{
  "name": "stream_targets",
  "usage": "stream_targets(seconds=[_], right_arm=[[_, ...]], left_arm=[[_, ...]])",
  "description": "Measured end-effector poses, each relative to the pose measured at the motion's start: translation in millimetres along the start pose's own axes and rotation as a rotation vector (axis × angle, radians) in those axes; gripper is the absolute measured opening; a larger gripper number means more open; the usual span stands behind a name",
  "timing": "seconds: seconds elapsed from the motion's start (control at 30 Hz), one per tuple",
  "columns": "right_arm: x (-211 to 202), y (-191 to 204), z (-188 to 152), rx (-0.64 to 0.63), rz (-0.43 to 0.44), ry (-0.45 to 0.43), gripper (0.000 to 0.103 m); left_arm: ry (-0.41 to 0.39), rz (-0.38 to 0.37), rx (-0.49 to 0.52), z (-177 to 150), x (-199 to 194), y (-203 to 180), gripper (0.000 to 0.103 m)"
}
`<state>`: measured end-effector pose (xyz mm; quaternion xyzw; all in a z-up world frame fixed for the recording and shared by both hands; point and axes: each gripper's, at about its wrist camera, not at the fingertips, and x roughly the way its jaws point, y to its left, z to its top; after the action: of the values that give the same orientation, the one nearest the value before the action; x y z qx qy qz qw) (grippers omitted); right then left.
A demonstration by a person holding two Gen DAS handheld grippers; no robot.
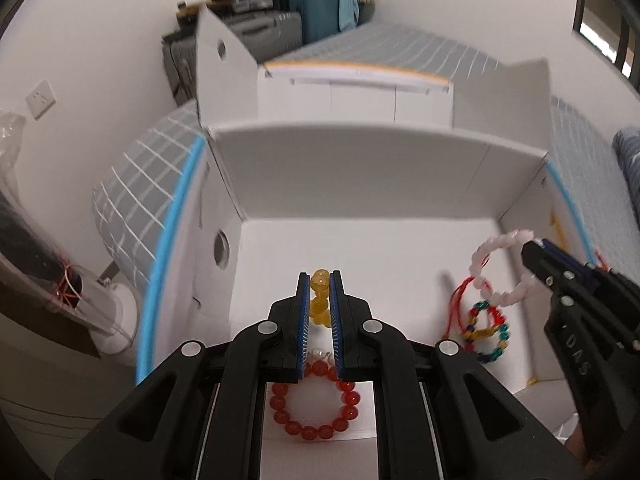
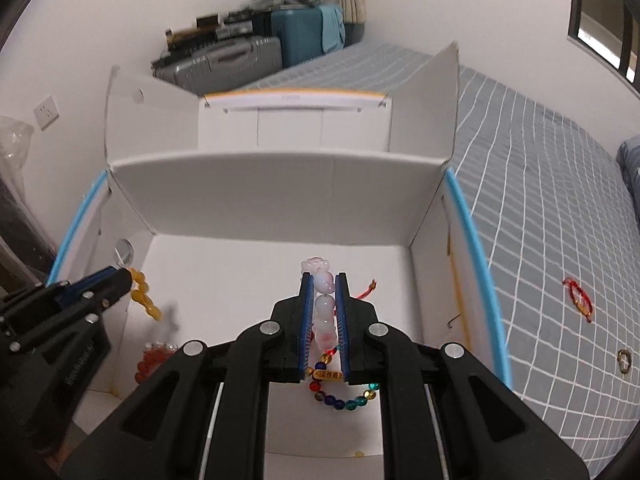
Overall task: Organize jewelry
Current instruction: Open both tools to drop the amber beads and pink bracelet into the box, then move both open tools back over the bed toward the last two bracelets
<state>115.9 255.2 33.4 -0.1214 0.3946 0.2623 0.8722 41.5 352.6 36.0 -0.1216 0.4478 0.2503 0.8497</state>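
You hold both grippers over the white box (image 2: 280, 200), left gripper (image 1: 320, 292) pinching a yellow bead bracelet (image 1: 320, 284), right gripper (image 2: 324, 304) pinching a pink bead bracelet (image 2: 323, 304), ready for depositing.

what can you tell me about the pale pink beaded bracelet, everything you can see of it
The pale pink beaded bracelet is a loop of glossy, milky white-pink round beads, looking like stone or glass, with one carved, flower-like bead at the top. It hangs as an open ring, clamped between the blue pads of the shut right gripper, above the floor of the white cardboard box. Below it lie a multicoloured bead bracelet and a red cord; contact is unclear.
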Motion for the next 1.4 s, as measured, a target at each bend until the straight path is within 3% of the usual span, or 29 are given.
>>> stream_targets(seconds=[0.17,0.37,0.47,0.5,0.53,0.57,0.6,0.73,0.93,1.4], right_arm=[[19,3,-4,0.0,-0.013,0.075,0.01],[29,4,-7,-0.001,-0.019,0.122,0.013],[29,3,-6,0.0,-0.02,0.127,0.015],[29,4,-6,-0.004,-0.022,0.125,0.019],[29,3,-5,-0.003,-0.018,0.124,0.033],[27,3,-4,0.005,-0.012,0.118,0.043],[25,2,-3,0.011,-0.01,0.105,0.046],[15,-1,0,0.027,-0.013,0.071,0.07],[7,-11,4,0.052,-0.028,0.036,0.082],[-15,-30,3,0.073,-0.055,-0.026,0.094]], left_arm=[[0.054,0.008,0.003,-3,17,3,0.01],[0.065,0.004,-0.009,-4,20,6,0.011],[0.062,0.01,-0.005,-4,19,5,0.018],[0.059,0.011,-0.008,-3,19,5,0.029],[0.052,0.013,-0.012,-2,17,6,0.045],[0.04,0.02,-0.015,-1,14,6,0.051],[0.022,0.029,-0.019,0,10,6,0.062],[-0.005,0.033,-0.033,1,1,10,0.083],[-0.03,0.053,-0.034,2,-3,12,0.09],[-0.082,0.055,-0.02,6,-16,-2,0.097]])
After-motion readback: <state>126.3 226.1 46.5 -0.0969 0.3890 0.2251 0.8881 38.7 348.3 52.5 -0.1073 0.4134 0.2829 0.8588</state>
